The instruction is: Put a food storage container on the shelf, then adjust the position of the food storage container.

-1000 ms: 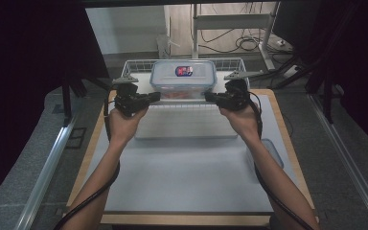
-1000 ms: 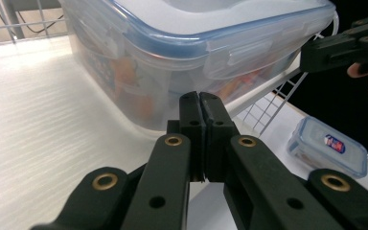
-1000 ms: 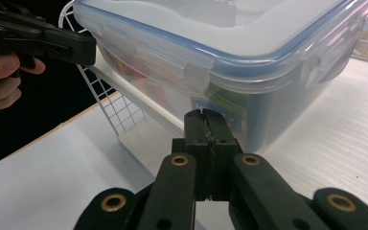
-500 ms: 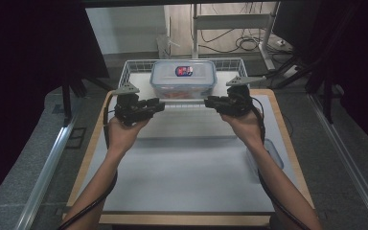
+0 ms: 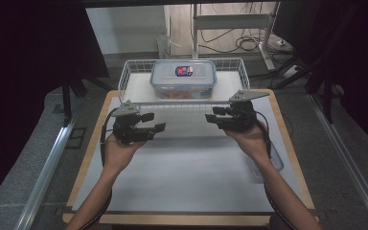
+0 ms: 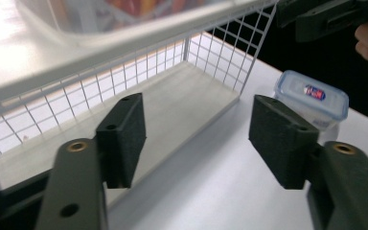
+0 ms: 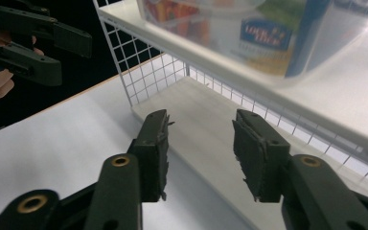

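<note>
A white wire basket [image 5: 129, 81] stands at the back of the table. In it lies a clear lidded container [image 5: 183, 79] with a blue rim and a red-and-blue label. My left gripper [image 5: 152, 123] hovers in front of the basket's left half. My right gripper [image 5: 215, 118] hovers in front of its right half. The two point inward at each other. Their jaws have just been opening and nothing is between them. In the left gripper view the left gripper [image 6: 199, 120] faces the basket's mesh wall [image 6: 172, 52]. In the right gripper view the right gripper [image 7: 199, 143] faces the basket's wall [image 7: 158, 72] and the container [image 7: 249, 33].
A second, smaller clear container [image 5: 270, 163] with a blue rim sits by the table's right edge, under my right forearm; it is the small container [image 6: 311, 98] in the left gripper view. A white mat [image 5: 182, 177] covers the wooden table. Cables and a stand lie beyond the basket.
Both grippers have drawn back from the basket's front rim toward me and sunk a little. Their jaws, shut before, now stand apart.
</note>
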